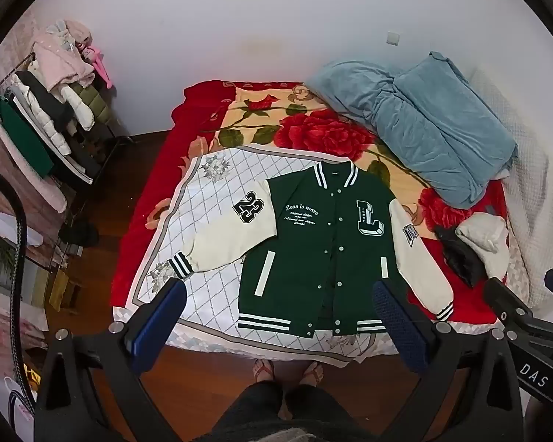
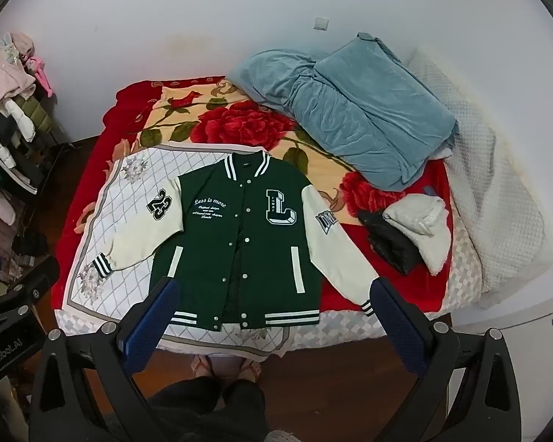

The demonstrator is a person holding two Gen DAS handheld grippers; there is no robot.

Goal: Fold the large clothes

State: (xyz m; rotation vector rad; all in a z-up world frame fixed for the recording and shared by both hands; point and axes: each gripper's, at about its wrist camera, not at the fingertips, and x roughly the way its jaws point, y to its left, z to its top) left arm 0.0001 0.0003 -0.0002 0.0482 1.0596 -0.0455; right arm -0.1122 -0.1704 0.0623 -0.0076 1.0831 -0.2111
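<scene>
A green varsity jacket [image 1: 313,243] with cream sleeves lies flat, front up and snapped shut, on a white diamond-pattern sheet [image 1: 210,206] on the bed. It shows in the right wrist view too [image 2: 239,235]. The left sleeve with "23" [image 1: 236,228] spreads out to the left; the right sleeve [image 2: 335,250] runs down toward the bed's near edge. My left gripper [image 1: 280,305] is open and empty, held high above the near edge of the bed. My right gripper [image 2: 272,305] is also open and empty, at the same height.
A blue quilt [image 1: 424,121] is piled at the bed's far right. A grey and black bundle of clothes [image 1: 475,246] lies at the right. A clothes rack [image 1: 48,118] stands at the left. The person's sandalled feet [image 1: 287,372] stand on the wood floor.
</scene>
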